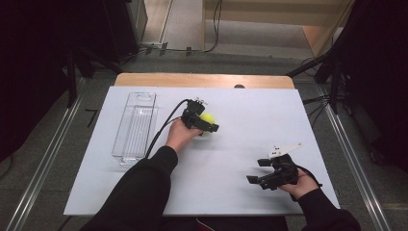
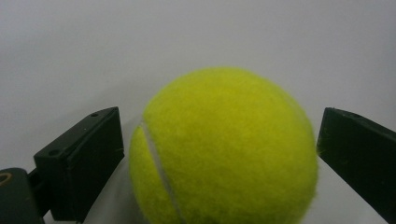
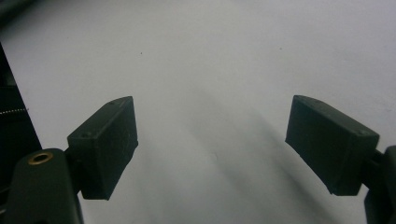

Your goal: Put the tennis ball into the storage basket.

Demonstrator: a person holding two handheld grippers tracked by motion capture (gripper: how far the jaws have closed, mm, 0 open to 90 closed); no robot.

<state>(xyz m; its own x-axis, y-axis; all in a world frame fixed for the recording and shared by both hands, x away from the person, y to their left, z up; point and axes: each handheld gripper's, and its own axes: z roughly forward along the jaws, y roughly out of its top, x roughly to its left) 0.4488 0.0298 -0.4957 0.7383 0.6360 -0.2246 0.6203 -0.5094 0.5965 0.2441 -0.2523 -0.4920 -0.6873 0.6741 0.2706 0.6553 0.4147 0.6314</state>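
A yellow-green tennis ball (image 1: 208, 117) rests on the white table top (image 1: 250, 110) near its middle. My left gripper (image 1: 206, 116) is open around the ball. In the left gripper view the ball (image 2: 224, 149) sits between the two black jaws, with a thin gap at the left jaw and the right jaw at its fuzz. My right gripper (image 1: 256, 171) hovers low over the front right of the table, jaws pointing left. It is open, with only bare table between its fingers in the right gripper view (image 3: 210, 112).
A clear plastic oblong bin (image 1: 135, 126) lies empty at the table's left, its long side running front to back. Black cables trail from both grippers. A wooden table edge (image 1: 202, 80) shows behind the white top. Metal rails flank the table.
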